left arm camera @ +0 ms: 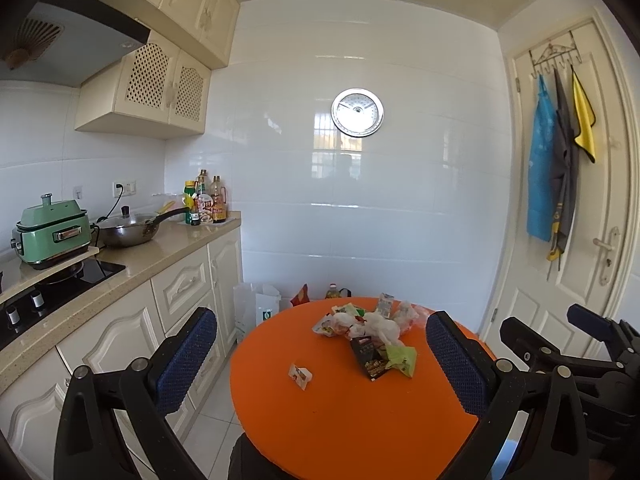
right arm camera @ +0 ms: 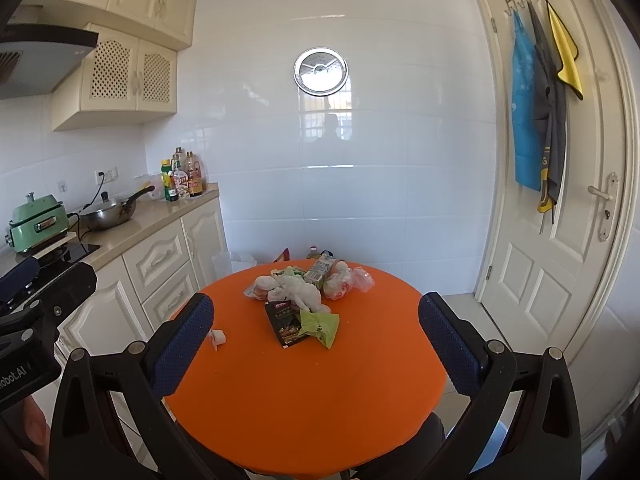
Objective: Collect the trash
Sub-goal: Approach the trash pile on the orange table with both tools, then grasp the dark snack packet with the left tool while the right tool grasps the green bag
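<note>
Trash (right arm camera: 304, 296) lay heaped toward the far side of a round orange table (right arm camera: 304, 400), a loose pile of crinkled plastic and paper. Thin white plastic bags (right arm camera: 300, 294) were bunched at its middle, soft and wrinkled. A flat dark snack packet (right arm camera: 285, 323) lay at the near edge of the heap, touching a crumpled light-green wrapper (right arm camera: 320, 326) on its right. A small printed carton (right arm camera: 319, 272) lay tilted at the back of the pile, beside a clear bag (right arm camera: 340, 285) with red and white contents. Apart from the heap, nearer the table's left edge, sat a small folded white scrap (left arm camera: 300, 375).

Both grippers hovered above the near rim of the table, touching nothing. The left gripper (left arm camera: 326, 360) had its jaws spread wide, the blue knurled pads (left arm camera: 186, 360) well apart. The right gripper (right arm camera: 316, 344) likewise stood wide open and empty.

Beyond the table rose a glossy white tiled wall (left arm camera: 360, 200) carrying a round metal disc (left arm camera: 357, 112). To the left ran a speckled stone counter (left arm camera: 168, 252) bearing a steel wok (left arm camera: 128, 230), a mint-green cooker (left arm camera: 52, 232) and bottles (left arm camera: 206, 202). On the right, cloths (left arm camera: 560, 168) hung from hooks on a panelled cream door (left arm camera: 560, 280).
</note>
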A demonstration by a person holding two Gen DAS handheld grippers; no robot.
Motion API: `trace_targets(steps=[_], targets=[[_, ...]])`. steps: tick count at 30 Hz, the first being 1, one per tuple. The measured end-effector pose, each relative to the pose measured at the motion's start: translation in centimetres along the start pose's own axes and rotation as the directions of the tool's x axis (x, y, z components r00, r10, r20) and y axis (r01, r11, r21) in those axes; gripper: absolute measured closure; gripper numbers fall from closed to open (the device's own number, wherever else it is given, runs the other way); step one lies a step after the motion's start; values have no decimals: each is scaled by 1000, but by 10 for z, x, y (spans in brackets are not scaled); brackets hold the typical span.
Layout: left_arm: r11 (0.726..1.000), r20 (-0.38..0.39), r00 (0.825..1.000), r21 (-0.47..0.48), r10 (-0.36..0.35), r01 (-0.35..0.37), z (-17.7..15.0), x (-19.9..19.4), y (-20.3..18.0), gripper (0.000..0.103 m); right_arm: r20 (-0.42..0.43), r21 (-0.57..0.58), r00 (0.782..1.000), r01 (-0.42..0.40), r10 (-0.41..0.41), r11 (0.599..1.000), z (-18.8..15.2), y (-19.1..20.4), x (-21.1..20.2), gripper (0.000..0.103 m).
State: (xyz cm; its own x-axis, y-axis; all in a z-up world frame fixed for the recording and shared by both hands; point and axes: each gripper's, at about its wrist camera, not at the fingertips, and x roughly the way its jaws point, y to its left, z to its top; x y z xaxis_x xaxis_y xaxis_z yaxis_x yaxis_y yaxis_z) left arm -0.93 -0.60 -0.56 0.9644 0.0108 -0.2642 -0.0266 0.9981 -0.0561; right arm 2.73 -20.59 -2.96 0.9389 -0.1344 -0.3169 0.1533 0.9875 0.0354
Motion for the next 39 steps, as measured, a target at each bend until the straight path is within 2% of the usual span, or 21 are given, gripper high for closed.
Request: trace_targets(steps=[11,17,21,28,34,39], targets=[[1000,-38,999,13,-1,2,0,30,1,1,-26,-8,1000,4,-4,1000,2,-6,24,0],[1000,-102,995,-5,-13,12,-2,81,7,1,-92,-31,996,-4,1,999,-5,-6,66,0],[1000,-167,986,-19,-20,17,-1,125,6,1,-149,-50,989,-2,-6,999,-10,-7,101,0],[999,-299,954,-41,-18,6,6,206,14,1,-260,-65,966,-21,4,998,-21,-10,163,0],[999,-425,905,-37,4,-21,9,286,18,1,-397,-43,918,-48,27,998,-43,-17,240,1],[1000,-500,866,-15,15,-27,15,356,8,1,-496,0,866,-71,62,997,-65,-24,299,9]])
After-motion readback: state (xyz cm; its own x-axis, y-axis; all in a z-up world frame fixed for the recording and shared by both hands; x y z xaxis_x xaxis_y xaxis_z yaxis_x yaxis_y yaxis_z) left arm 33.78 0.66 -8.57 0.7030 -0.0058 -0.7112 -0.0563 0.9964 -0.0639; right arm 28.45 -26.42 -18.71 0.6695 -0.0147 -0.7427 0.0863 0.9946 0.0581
